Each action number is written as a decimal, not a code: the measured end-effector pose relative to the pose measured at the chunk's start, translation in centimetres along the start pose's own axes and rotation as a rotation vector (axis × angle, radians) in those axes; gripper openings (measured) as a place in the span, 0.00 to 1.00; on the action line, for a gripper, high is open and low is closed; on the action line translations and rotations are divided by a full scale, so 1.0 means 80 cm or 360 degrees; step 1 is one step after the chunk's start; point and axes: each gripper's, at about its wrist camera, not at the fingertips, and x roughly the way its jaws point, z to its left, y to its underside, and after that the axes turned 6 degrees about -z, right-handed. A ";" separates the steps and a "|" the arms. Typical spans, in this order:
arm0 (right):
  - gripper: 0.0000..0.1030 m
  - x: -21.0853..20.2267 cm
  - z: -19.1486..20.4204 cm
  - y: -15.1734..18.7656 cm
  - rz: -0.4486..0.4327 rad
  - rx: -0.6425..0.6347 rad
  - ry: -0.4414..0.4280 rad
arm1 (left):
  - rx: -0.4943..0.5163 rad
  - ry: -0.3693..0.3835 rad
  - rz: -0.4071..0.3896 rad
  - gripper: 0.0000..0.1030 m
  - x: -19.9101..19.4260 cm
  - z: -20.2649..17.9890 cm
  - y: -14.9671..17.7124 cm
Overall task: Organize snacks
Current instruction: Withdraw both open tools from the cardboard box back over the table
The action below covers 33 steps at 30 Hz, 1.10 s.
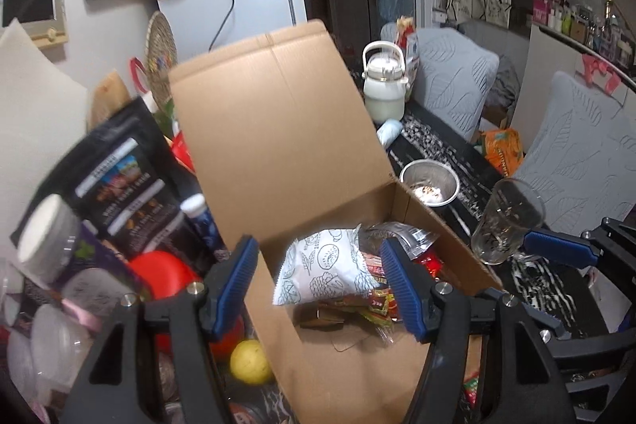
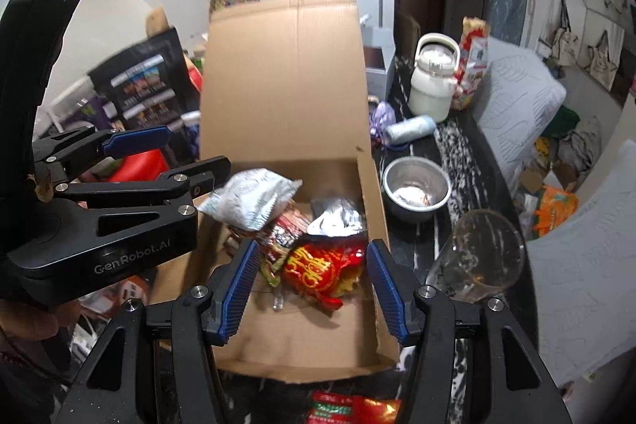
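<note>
Left tongs [image 1: 324, 285] spread wide over the cardboard box [image 1: 357, 364], gripping nothing, white snack packet [image 1: 322, 273] lying loose between and below the blue pads. Right tongs [image 2: 312, 285] likewise parted and empty, above the red snack bag [image 2: 322, 267] inside the same box. Beside the box on the bench [image 2: 461, 161]: metal bowl [image 2: 415, 187], drinking glass [image 2: 483, 253], white jug [image 2: 431, 82].
</note>
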 end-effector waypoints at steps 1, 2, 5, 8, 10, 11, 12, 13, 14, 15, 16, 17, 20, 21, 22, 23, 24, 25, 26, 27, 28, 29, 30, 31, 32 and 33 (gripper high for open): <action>0.55 -0.008 0.002 -0.001 -0.0017 -0.0005 0.0005 | 0.0003 0.0002 -0.0018 0.62 -0.010 0.001 -0.002; 0.55 -0.018 0.005 -0.002 -0.0041 -0.0010 0.0013 | 0.0004 0.0003 -0.0035 0.62 -0.018 0.001 -0.002; 0.55 -0.043 0.010 -0.004 -0.0098 -0.0023 0.0027 | 0.0006 -0.0004 -0.0089 0.62 -0.047 0.002 -0.004; 0.55 -0.069 0.013 -0.003 -0.0146 -0.0024 0.0044 | 0.0000 -0.0003 -0.0126 0.62 -0.069 0.005 -0.005; 0.55 -0.086 0.015 -0.001 -0.0170 -0.0023 0.0052 | -0.0002 -0.0002 -0.0154 0.62 -0.089 0.006 -0.004; 0.55 -0.094 0.016 0.000 -0.0183 -0.0021 0.0057 | -0.0001 -0.0001 -0.0165 0.62 -0.097 0.007 -0.002; 0.55 -0.103 0.016 0.002 -0.0198 -0.0018 0.0065 | 0.0003 0.0002 -0.0174 0.62 -0.105 0.006 -0.001; 0.55 -0.111 0.017 0.005 -0.0207 -0.0015 0.0071 | 0.0009 0.0005 -0.0184 0.62 -0.115 0.006 0.002; 0.56 -0.118 0.017 0.007 -0.0215 -0.0013 0.0076 | 0.0012 0.0007 -0.0195 0.63 -0.124 0.006 0.005; 0.59 -0.124 0.017 0.009 -0.0224 -0.0011 0.0078 | 0.0015 0.0011 -0.0205 0.66 -0.131 0.005 0.008; 0.62 -0.132 0.017 0.012 -0.0242 -0.0007 0.0079 | 0.0015 0.0014 -0.0213 0.71 -0.136 0.003 0.010; 0.63 -0.142 0.018 0.016 -0.0261 -0.0005 0.0081 | 0.0017 0.0016 -0.0221 0.81 -0.142 0.003 0.013; 0.65 -0.161 0.021 0.027 -0.0279 -0.0012 0.0093 | 0.0038 0.0010 -0.0269 0.83 -0.166 -0.002 0.026; 0.66 -0.167 0.022 0.031 -0.0284 -0.0015 0.0097 | 0.0044 0.0014 -0.0270 0.83 -0.170 -0.003 0.029; 0.68 -0.173 0.023 0.035 -0.0291 -0.0016 0.0101 | 0.0045 0.0027 -0.0268 0.83 -0.177 -0.004 0.033; 0.68 -0.180 0.024 0.040 -0.0298 -0.0015 0.0106 | 0.0045 0.0045 -0.0270 0.83 -0.184 -0.004 0.038; 0.68 -0.185 0.025 0.045 -0.0301 -0.0015 0.0108 | 0.0046 0.0054 -0.0274 0.83 -0.187 -0.005 0.041; 0.68 -0.190 0.026 0.049 -0.0304 -0.0013 0.0109 | 0.0052 0.0057 -0.0284 0.83 -0.195 -0.006 0.047; 0.68 -0.195 0.027 0.055 -0.0309 -0.0012 0.0107 | 0.0056 0.0055 -0.0292 0.83 -0.201 -0.007 0.052; 0.69 -0.198 0.028 0.060 -0.0310 -0.0012 0.0106 | 0.0059 0.0057 -0.0297 0.83 -0.205 -0.008 0.055; 0.70 -0.202 0.029 0.066 -0.0310 -0.0010 0.0110 | 0.0070 0.0069 -0.0301 0.83 -0.211 -0.009 0.061; 0.70 -0.204 0.030 0.071 -0.0308 -0.0008 0.0114 | 0.0079 0.0080 -0.0302 0.83 -0.215 -0.011 0.065; 0.70 -0.207 0.032 0.078 -0.0301 -0.0007 0.0119 | 0.0088 0.0093 -0.0302 0.83 -0.220 -0.013 0.070; 0.70 -0.209 0.033 0.085 -0.0297 -0.0005 0.0120 | 0.0095 0.0106 -0.0302 0.83 -0.225 -0.014 0.077; 0.70 -0.212 0.034 0.090 -0.0296 -0.0003 0.0117 | 0.0096 0.0115 -0.0301 0.83 -0.228 -0.014 0.082; 0.70 -0.215 0.036 0.097 -0.0292 -0.0001 0.0113 | 0.0097 0.0127 -0.0301 0.83 -0.232 -0.014 0.091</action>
